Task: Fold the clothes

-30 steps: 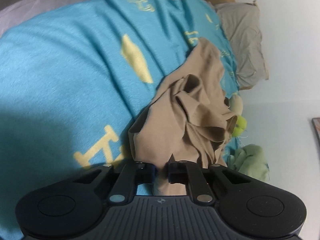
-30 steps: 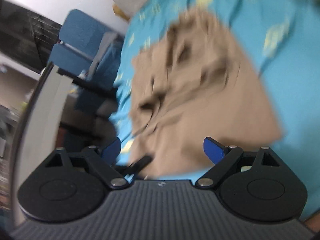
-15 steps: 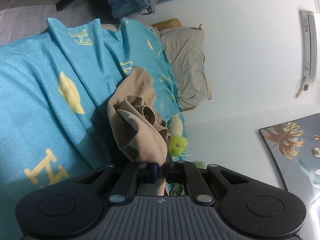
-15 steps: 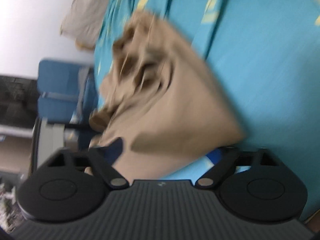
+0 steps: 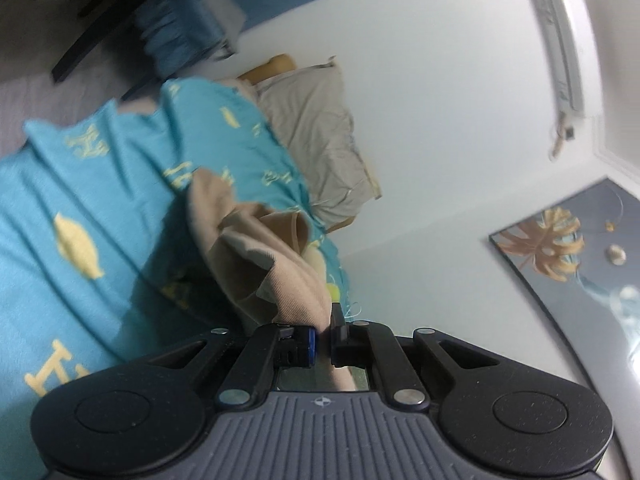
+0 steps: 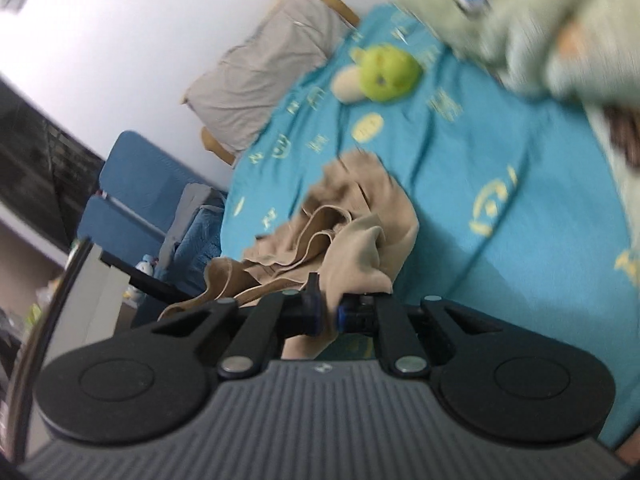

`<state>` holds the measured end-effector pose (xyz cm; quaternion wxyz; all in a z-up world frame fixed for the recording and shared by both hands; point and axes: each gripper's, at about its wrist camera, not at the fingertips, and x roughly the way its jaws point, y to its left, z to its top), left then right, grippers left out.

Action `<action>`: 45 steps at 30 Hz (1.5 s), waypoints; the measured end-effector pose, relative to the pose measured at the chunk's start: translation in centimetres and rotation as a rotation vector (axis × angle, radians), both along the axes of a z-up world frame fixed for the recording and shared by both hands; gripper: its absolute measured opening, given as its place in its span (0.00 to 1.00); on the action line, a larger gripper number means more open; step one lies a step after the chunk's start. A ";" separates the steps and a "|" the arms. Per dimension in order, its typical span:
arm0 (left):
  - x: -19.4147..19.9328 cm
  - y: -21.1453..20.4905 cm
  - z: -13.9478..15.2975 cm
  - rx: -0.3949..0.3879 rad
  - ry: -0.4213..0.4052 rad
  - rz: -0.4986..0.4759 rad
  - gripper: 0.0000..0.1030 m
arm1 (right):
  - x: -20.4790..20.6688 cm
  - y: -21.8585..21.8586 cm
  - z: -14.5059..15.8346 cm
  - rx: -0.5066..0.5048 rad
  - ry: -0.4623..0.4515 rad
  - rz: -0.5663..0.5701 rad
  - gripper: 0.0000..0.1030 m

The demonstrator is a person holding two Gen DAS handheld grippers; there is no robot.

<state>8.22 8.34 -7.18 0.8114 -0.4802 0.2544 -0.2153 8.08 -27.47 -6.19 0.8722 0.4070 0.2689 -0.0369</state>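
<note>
Tan garment [image 5: 276, 276] bunched, pinched by both tools, outline blurred

Teal bedspread [image 6: 500, 168], green plush toy [image 6: 384, 74] at 12 o'clock, grey pillow [image 6: 264, 76] at 11 o'clock, framed picture [image 5: 568, 256].

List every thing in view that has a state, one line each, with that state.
left gripper: shut on the tan garment.
right gripper: shut on the tan garment.
tan garment: crumpled, unfolded, pinched at two spots, partly lifted off the bed.
teal blanket: spread over the bed, wrinkled.
grey pillow: lying at the head of the bed, creased.
green plush toy: lying on the blanket near the pillow.
</note>
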 end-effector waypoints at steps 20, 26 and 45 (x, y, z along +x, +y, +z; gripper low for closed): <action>-18.4 0.3 7.9 0.173 -0.028 -0.026 0.06 | -14.0 0.0 6.8 -0.096 0.002 0.118 0.10; -17.3 0.3 6.9 0.181 0.014 -0.012 0.06 | -13.5 -0.3 6.0 -0.050 0.048 0.136 0.10; 5.5 -2.4 1.0 0.311 0.112 0.029 0.06 | 7.0 -1.4 -1.3 0.023 0.213 0.094 0.10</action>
